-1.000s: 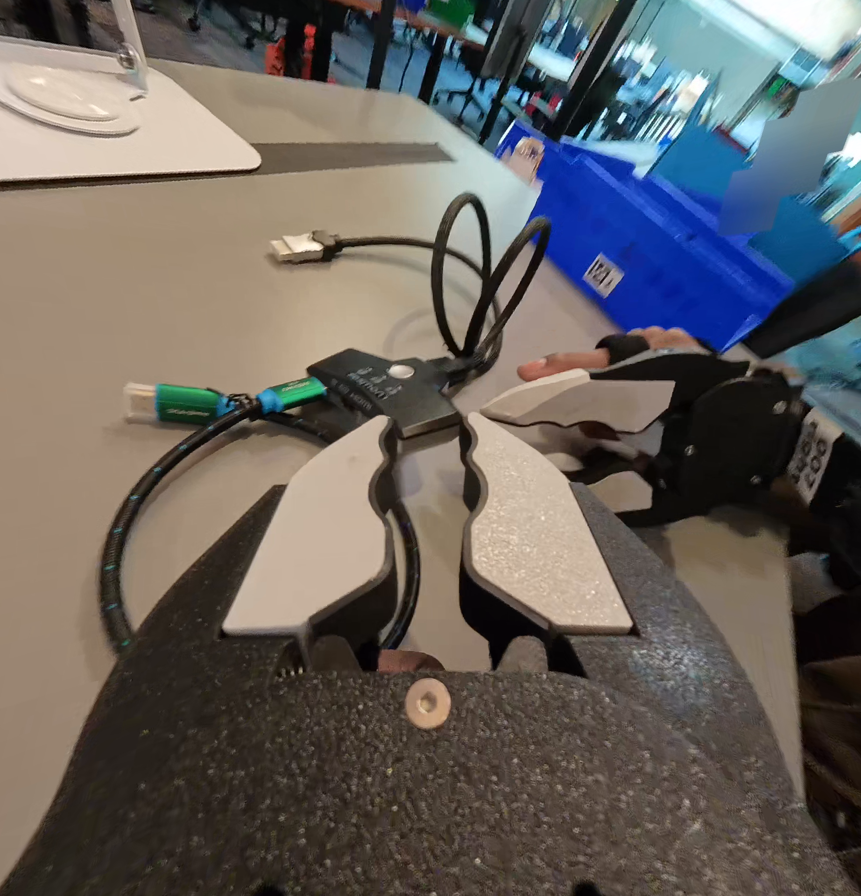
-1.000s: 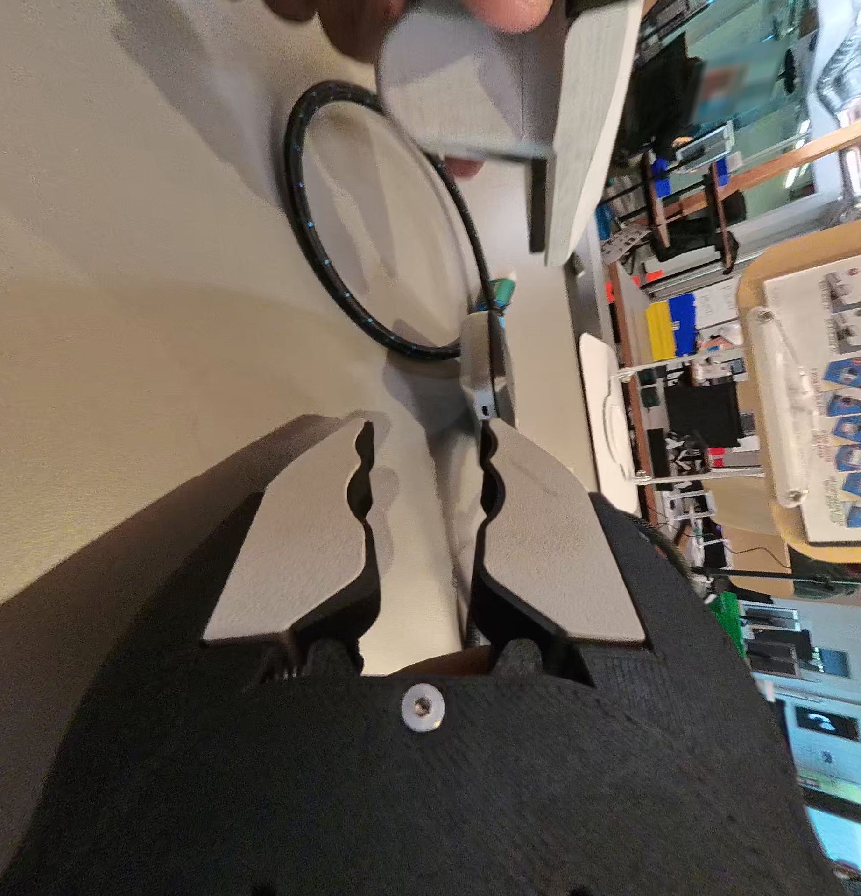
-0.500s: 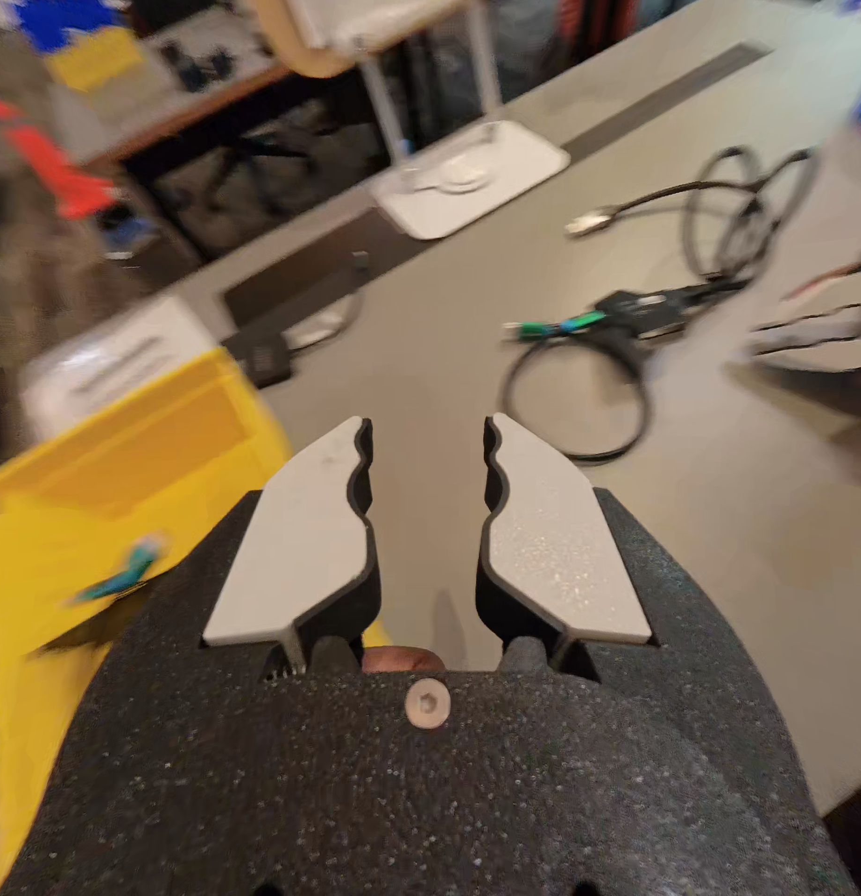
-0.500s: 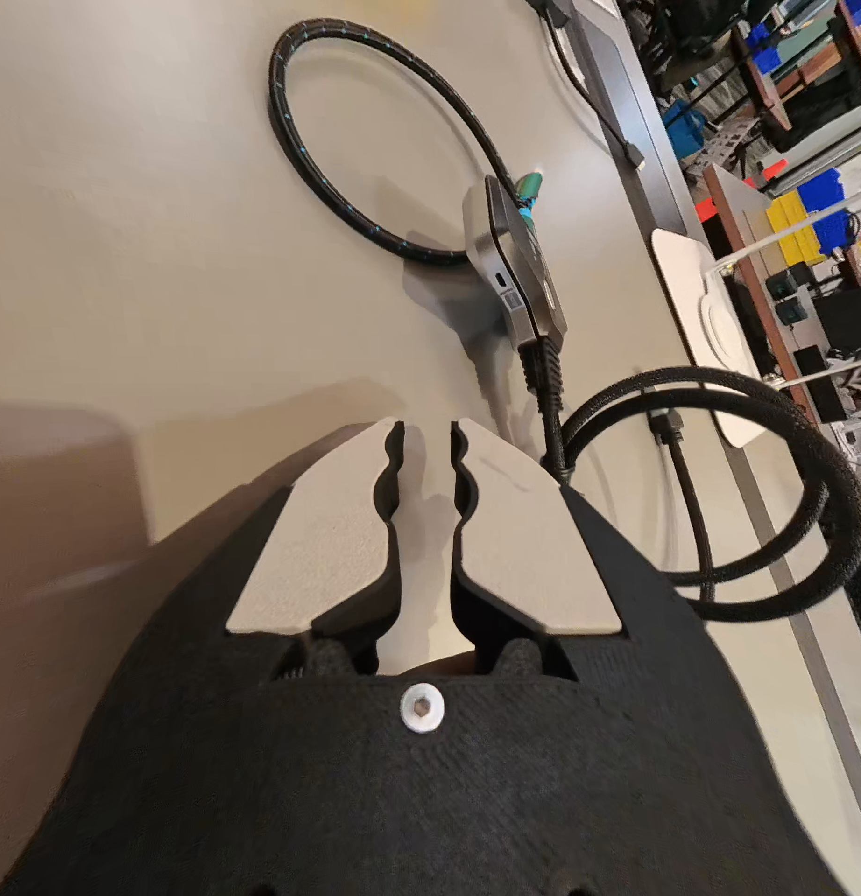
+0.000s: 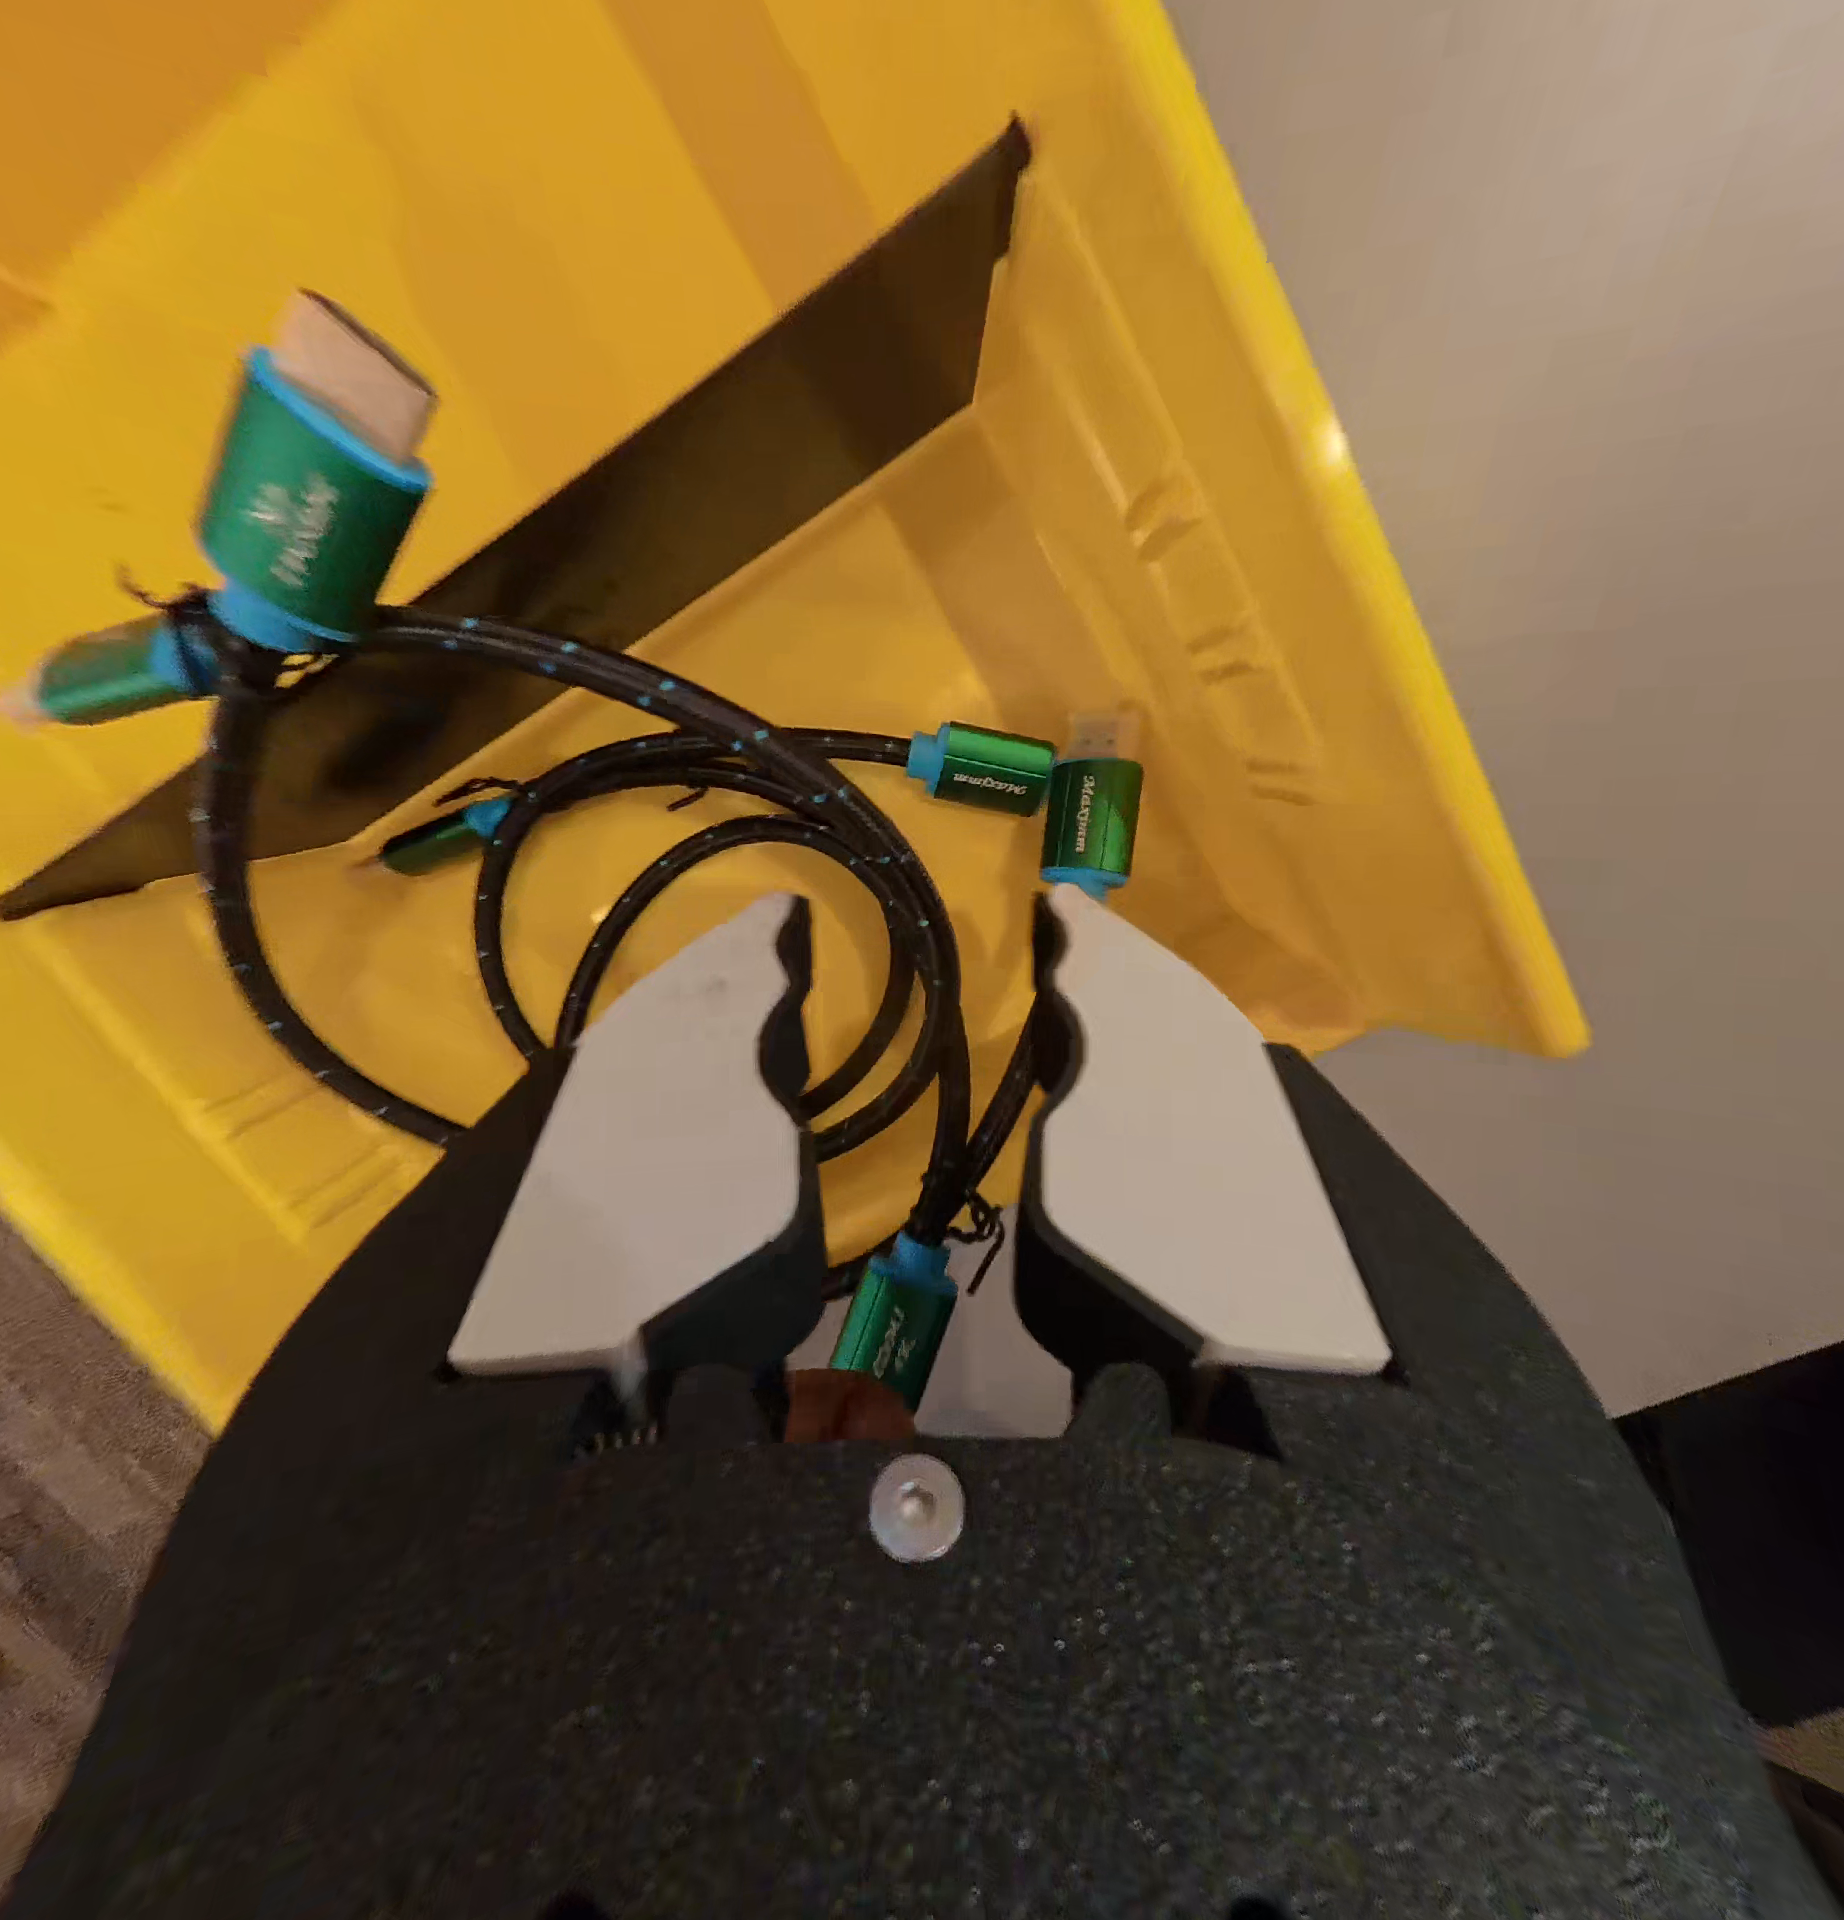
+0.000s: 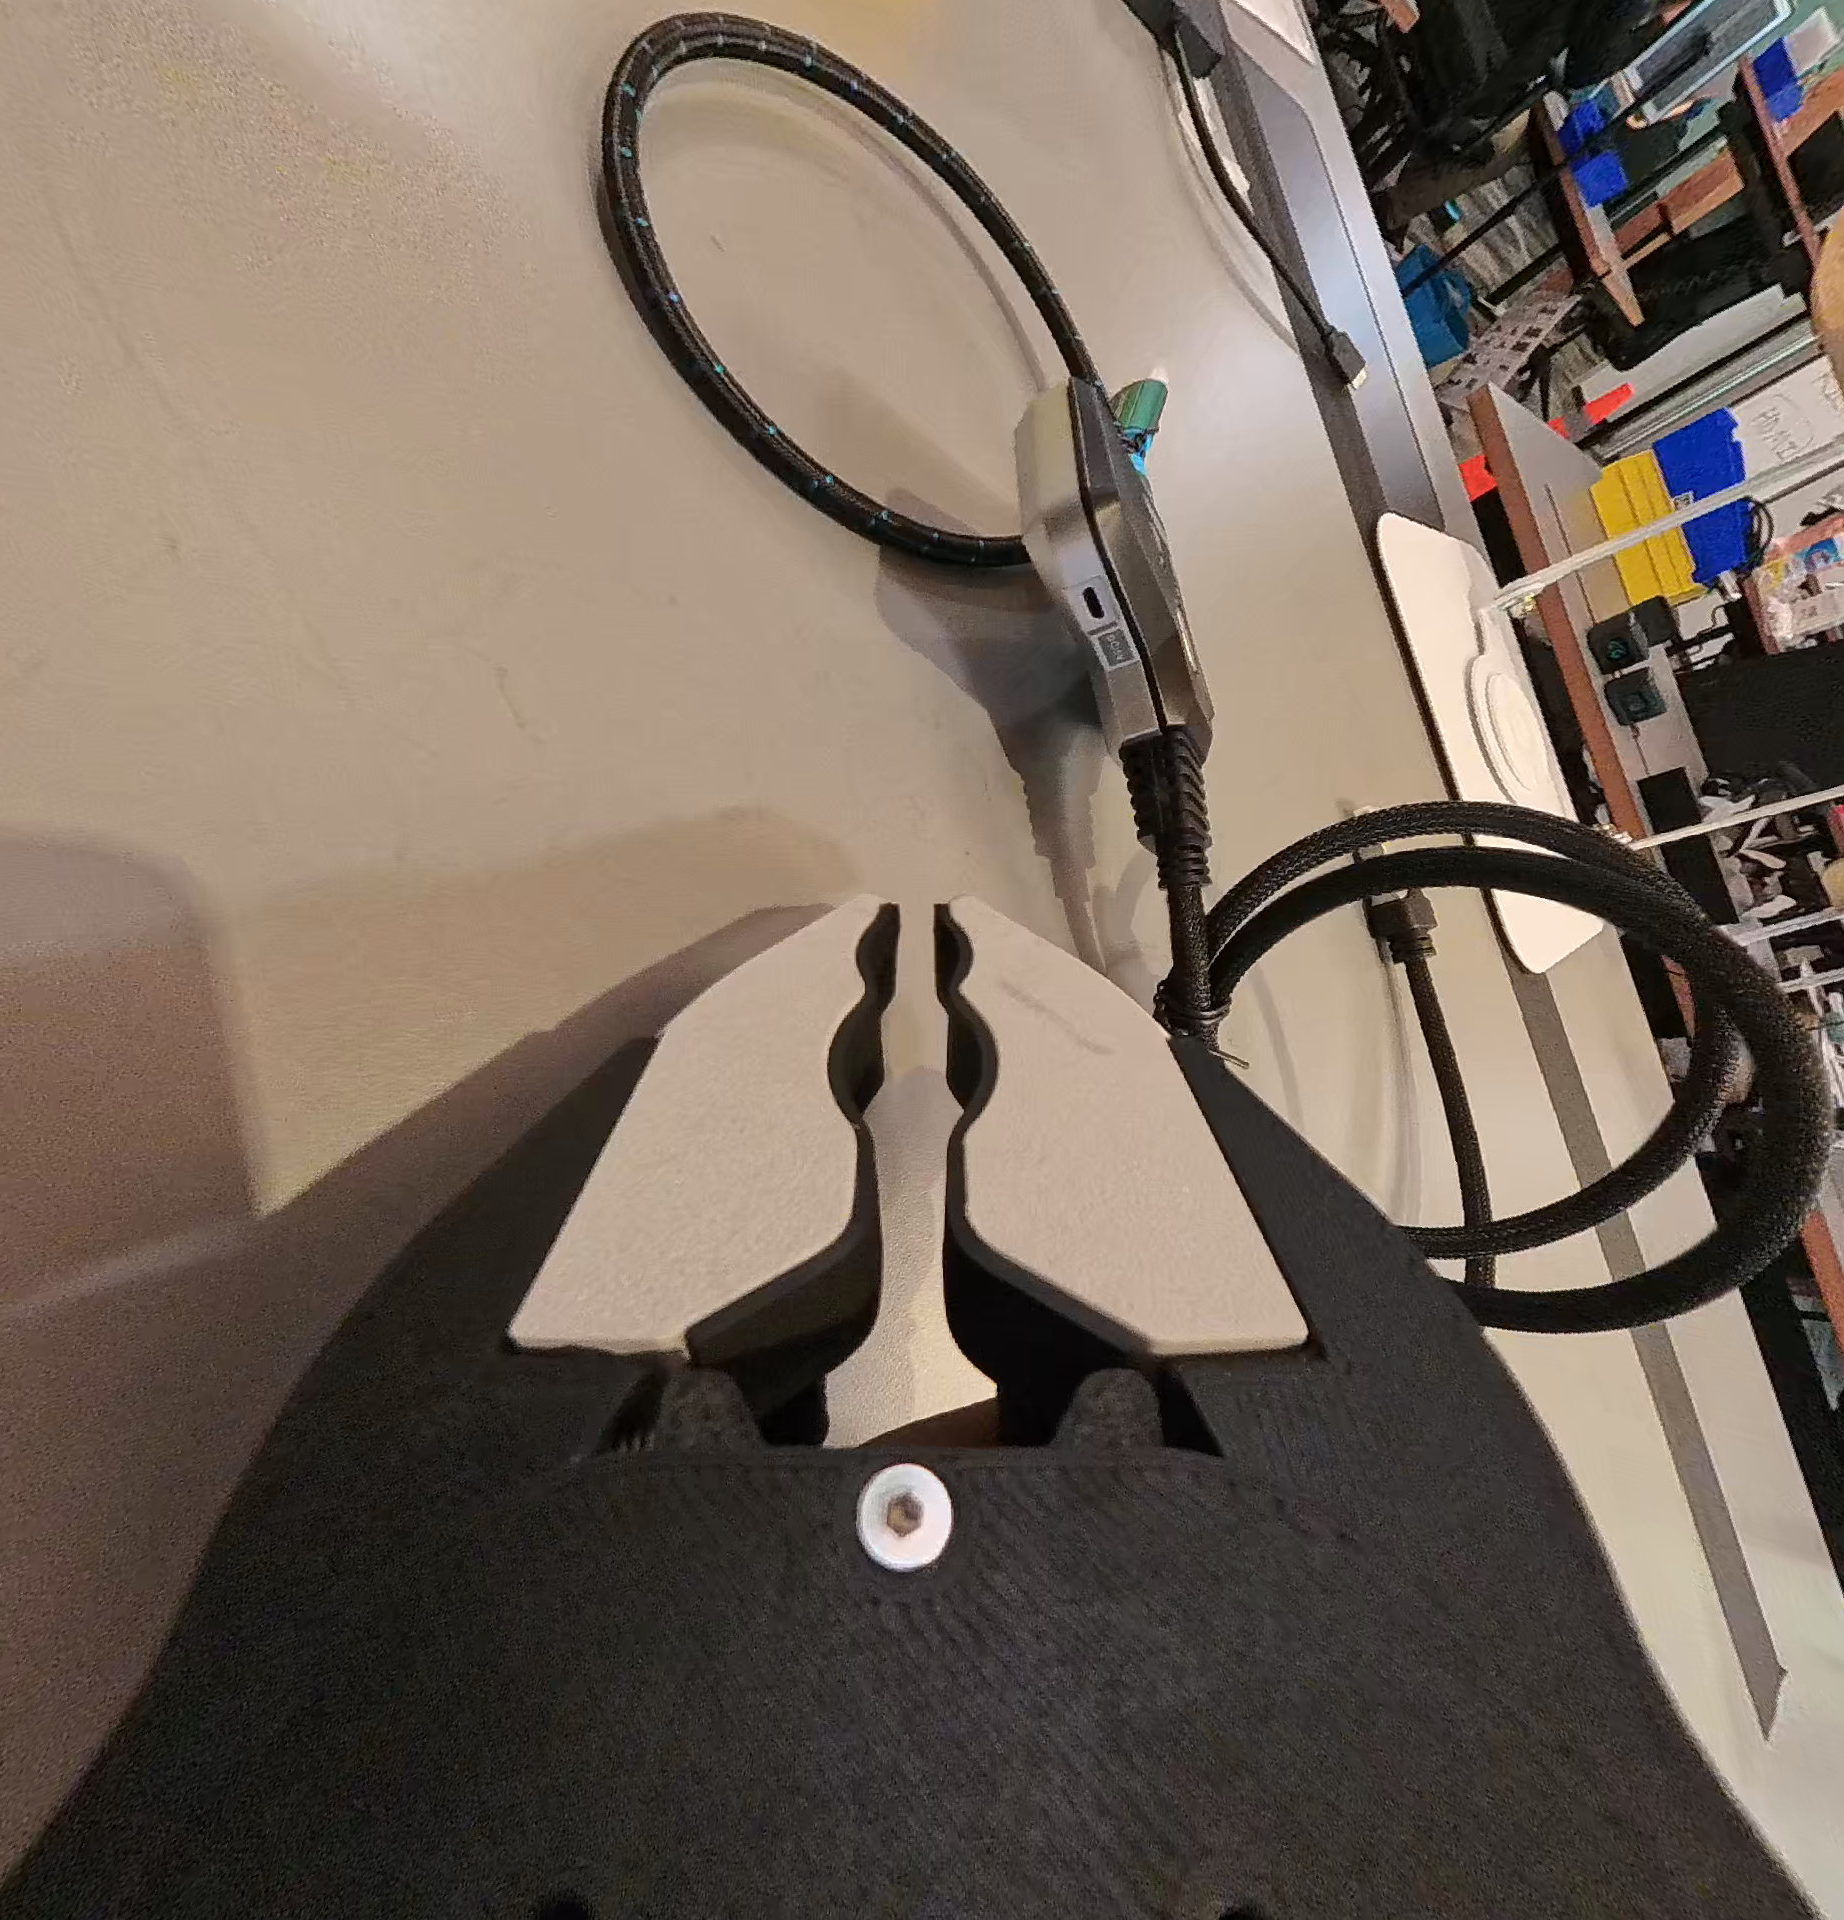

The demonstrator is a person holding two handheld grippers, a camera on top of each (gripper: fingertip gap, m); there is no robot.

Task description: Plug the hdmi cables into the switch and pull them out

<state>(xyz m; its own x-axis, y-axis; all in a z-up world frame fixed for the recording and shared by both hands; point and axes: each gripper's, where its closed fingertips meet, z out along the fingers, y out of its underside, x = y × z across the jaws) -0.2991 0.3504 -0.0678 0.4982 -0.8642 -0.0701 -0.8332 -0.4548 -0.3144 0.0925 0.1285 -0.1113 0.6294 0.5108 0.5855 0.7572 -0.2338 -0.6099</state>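
Nearest, the left gripper (image 5: 918,914) hangs over a yellow bin (image 5: 1157,343), its two fingers wide apart and pressing on nothing. Braided black cables (image 5: 897,935) with blue flecks lie coiled in the bin beneath it, passing through the gap without being gripped. Six green plugs with blue collars can be counted: one (image 5: 895,1330) low between the finger bases, two (image 5: 1089,821) side by side just past the right fingertip, one (image 5: 435,842) small at the left, and two (image 5: 310,499) raised at the far left, blurred. A black divider (image 5: 793,416) slants across the bin behind them.

Meanwhile the right gripper (image 6: 918,914) sits low over a beige table (image 6: 326,468), fingers nearly together with a thin slit left, bare. Just right of it runs a black cord (image 6: 1188,935) tied into two loops, joined to one grey hub (image 6: 1115,561). Beyond the hub lies one flecked cable loop (image 6: 669,291) with a green plug (image 6: 1141,405).
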